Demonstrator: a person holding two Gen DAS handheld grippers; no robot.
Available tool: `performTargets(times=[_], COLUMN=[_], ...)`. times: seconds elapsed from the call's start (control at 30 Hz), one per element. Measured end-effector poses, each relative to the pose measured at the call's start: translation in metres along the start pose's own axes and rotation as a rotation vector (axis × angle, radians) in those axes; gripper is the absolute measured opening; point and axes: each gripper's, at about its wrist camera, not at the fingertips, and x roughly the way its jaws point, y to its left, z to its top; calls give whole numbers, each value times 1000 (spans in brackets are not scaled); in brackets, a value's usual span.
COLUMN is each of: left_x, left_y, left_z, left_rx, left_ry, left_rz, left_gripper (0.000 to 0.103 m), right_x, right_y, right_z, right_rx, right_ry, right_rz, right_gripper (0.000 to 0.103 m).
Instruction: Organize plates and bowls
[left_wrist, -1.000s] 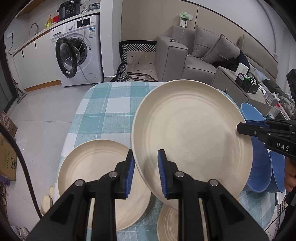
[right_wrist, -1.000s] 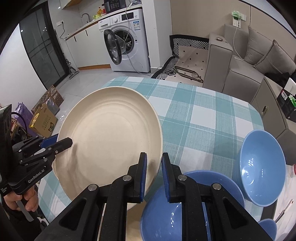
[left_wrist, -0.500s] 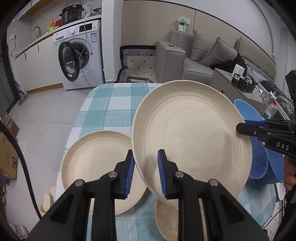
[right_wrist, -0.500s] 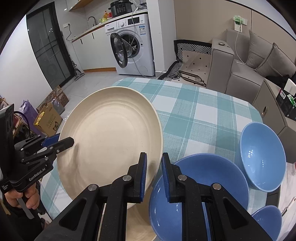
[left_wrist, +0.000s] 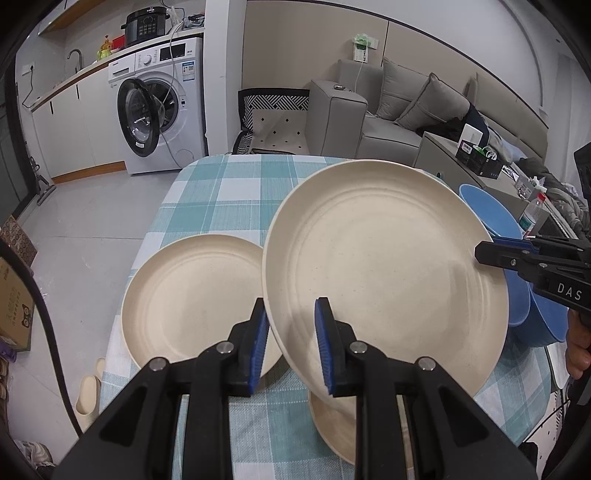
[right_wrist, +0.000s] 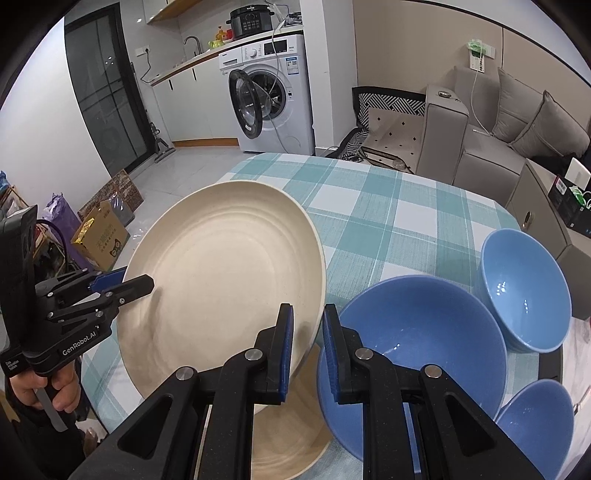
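Black hand-held gripper (left_wrist: 290, 343) arms, blue pads, silver screws.

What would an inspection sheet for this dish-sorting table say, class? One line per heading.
Surface: table under a teal checked cloth.
Job's things: big cream plate held up tilted; second cream plate flat beside it; a third cream plate below; three blue bowls on the right.
Clutter: nothing seen on the cloth.
Claws: left claw and right claw each shut on the big plate's rim, opposite sides.
Cables: black cable at the left edge.
Surroundings: washing machine, grey sofa.
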Motion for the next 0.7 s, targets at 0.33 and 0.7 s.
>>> performTargets(times=[0.33, 0.7], left_x=[-3, -2], left_y=[-3, -3], left_z=[-20, -41], left_rx=[-7, -5], left_ry=[9, 28], left_rz=[-22, -19], left_gripper=[22, 22], right_x=[-3, 3], right_y=[-1, 4], right_z=[-23, -58], right_rx=[23, 40], right_ry=[-28, -29], right_rz=[-2, 3], right_gripper=[16, 16])
